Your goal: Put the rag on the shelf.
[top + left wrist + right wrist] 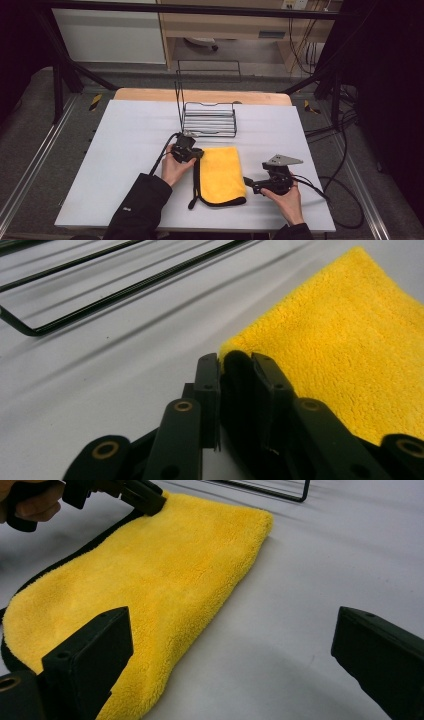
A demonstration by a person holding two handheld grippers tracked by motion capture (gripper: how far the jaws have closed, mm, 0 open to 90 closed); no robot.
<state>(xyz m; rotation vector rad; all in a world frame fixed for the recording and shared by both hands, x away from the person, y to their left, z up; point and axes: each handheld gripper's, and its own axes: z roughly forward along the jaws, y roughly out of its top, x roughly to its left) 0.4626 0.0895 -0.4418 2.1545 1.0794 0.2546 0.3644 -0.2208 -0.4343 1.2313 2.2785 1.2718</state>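
At table centre, I see left gripper [235, 365] pinching yellow cloth [220, 172] at its far-left corner; right gripper [235, 645] spread beside it.

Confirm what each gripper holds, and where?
Left gripper: yellow cloth, pinched at its far-left corner edge. Right gripper: nothing, fingers open beside the cloth.

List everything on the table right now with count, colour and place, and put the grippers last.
cloth: one, yellow with black edging, folded flat at the table's middle, near edge.
wire rack: one, black, just beyond the cloth, near the far edge.
table: one, white top with a wooden strip at the far edge.
left gripper: one, black, jaws closed on the cloth's far left corner.
right gripper: one, black with a grey plate on top, jaws open, at the cloth's right edge.
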